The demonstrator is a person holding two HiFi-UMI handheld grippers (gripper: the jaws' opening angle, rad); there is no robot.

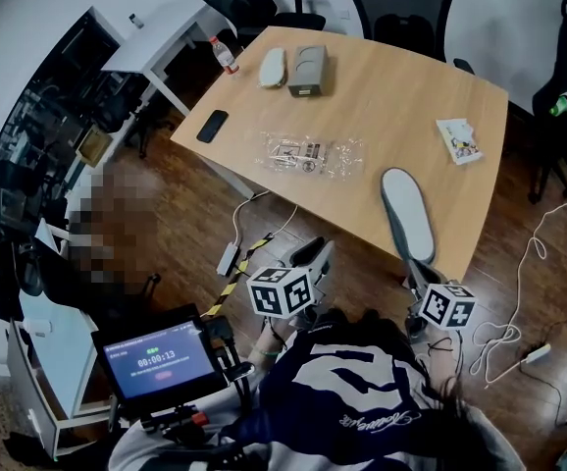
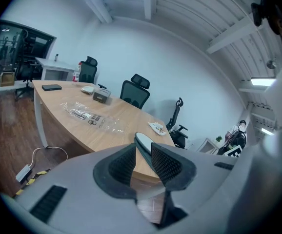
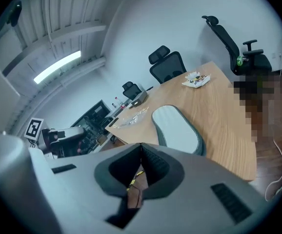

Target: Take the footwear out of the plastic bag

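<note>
An empty-looking clear plastic bag (image 1: pixel 308 155) (image 2: pixel 90 115) (image 3: pixel 131 116) lies flat in the middle of the wooden table (image 1: pixel 391 96). A grey slipper with a white insole (image 1: pixel 408 214) (image 3: pixel 177 128) rests near the table's front edge, apart from the bag. A second pale slipper (image 1: pixel 272 67) lies at the far end beside a grey box (image 1: pixel 308 70). My left gripper (image 1: pixel 313 255) (image 2: pixel 143 162) is held below the table edge, open with nothing between its pads. My right gripper (image 1: pixel 421 281) (image 3: pixel 141 155) sits just short of the near slipper, shut and empty.
A black phone (image 1: pixel 212 126), a bottle (image 1: pixel 223 55) and a printed packet (image 1: pixel 458 140) are also on the table. Office chairs (image 1: pixel 399 3) stand behind it. Cables (image 1: pixel 519 302) trail on the floor, and a timer screen (image 1: pixel 161 359) is at lower left.
</note>
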